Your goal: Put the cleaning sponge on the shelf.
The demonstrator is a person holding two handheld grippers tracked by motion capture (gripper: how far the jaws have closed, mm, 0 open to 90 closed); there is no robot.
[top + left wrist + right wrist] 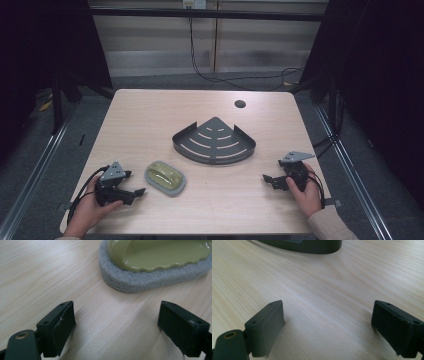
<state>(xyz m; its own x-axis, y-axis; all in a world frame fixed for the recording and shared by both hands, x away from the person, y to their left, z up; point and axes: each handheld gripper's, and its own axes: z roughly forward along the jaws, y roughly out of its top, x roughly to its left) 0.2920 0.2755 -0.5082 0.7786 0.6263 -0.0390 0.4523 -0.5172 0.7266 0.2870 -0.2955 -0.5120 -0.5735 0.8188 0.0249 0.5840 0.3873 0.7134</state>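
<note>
Resting low at the lower left of the high view, the left gripper [140, 190] points its fingers toward a scrubbing sponge [165, 177] that lies flat on the pale wooden counter [150, 115], just right of the fingertips and apart from them. The sponge is an oval grey pad with a glossy olive-green handle on top. In the left gripper view the sponge [152, 267] sits at the upper right of the frame, beyond the two black fingers [63, 322], which stand spread wide with only bare wood between them; they hold nothing.

At the lower right of the high view, the right gripper [266, 178] is held in the person's right hand [307, 192], its fingers aimed toward the middle of the frame. The right gripper view shows its fingers [272, 322] likewise wide apart over bare counter, gripping nothing.

A dark grey corner shelf tray [215, 142], fan-shaped with curved slots in its floor and a low rim, sits at the centre of the high view, up and to the right of the sponge and well apart from both grippers. Its curved rim [312, 247] crosses the top of the right gripper view. A round dark hole [240, 104] marks the counter above the tray.
</note>
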